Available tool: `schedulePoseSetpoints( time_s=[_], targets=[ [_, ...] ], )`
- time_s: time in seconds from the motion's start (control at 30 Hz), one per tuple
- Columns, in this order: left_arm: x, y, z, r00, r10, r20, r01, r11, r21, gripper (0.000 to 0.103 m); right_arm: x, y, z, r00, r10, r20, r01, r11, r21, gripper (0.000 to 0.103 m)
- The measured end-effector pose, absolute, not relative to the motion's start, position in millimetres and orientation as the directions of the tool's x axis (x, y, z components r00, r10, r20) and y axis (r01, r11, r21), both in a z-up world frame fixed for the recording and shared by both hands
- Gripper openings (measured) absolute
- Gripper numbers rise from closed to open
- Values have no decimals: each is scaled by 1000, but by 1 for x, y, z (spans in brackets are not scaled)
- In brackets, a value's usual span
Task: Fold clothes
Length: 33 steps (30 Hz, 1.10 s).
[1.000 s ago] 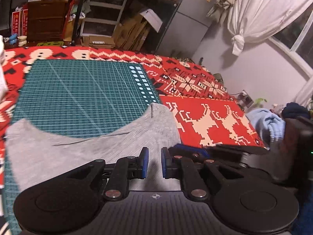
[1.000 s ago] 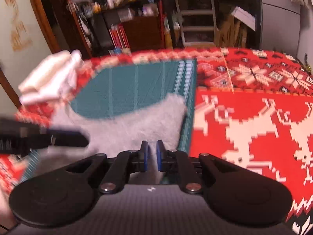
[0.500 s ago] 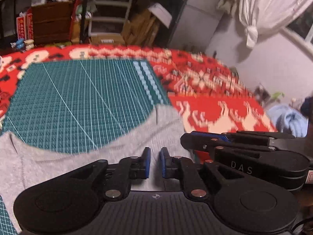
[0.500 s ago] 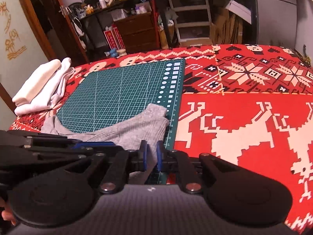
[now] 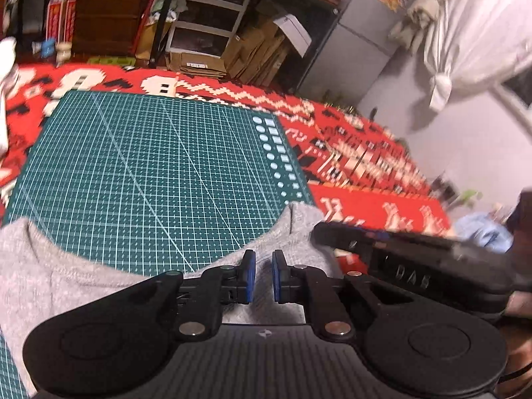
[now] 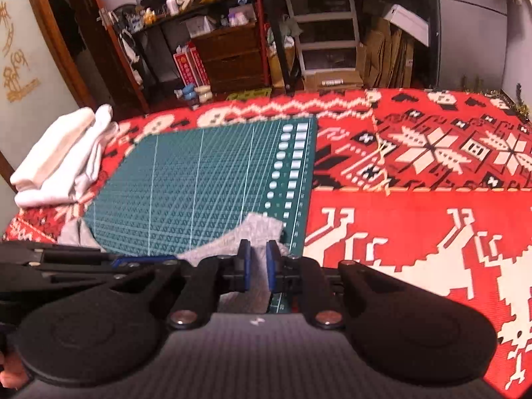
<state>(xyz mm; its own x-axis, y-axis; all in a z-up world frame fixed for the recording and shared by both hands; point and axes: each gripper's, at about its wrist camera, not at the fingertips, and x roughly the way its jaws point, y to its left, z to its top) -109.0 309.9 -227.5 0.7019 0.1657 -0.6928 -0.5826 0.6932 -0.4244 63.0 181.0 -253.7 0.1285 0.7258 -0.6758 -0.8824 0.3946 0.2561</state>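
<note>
A soft grey knitted garment point(image 5: 43, 276) is seen lying across the near edge of a dark green gridded cutting mat point(image 5: 149, 173) on a table covered by a red patterned cloth point(image 6: 415, 232). Its near hem is pinched in the nearly closed left claw point(image 5: 260, 277), while its right corner is nipped between the blue pads of the right claw point(image 6: 256, 266). With so little fabric held, a corner could be pulled free, or the mat dragged, and the fold left crooked.
</note>
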Motion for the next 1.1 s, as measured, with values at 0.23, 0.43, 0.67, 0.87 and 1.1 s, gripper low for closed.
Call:
schedulePoseSetpoints(
  time_s=[0.23,0.43,0.67,0.87,1.1],
  targets=[
    [-166,325,-200,737,189,-648,-594,640,-488,10,41,198,-261,123,709,-694,-935,318,159,11],
    [-230,331,-192,689,264,-675,-643,653,-401,10,22,194,-247,85,742,-665,-950,262,171,11],
    [-254,317,-215,671,250,-698,-630,688,-360,10,-5,209,-262,43,706,-707,-969,202,142,10],
    [-248,306,-222,662,274,-698,-617,728,-299,14,-31,213,-251,-11,722,-691,-980,131,153,11],
    [-247,301,-224,631,342,-696,-635,744,-209,2,-61,224,-259,-33,711,-702,-982,109,156,11]
  ],
)
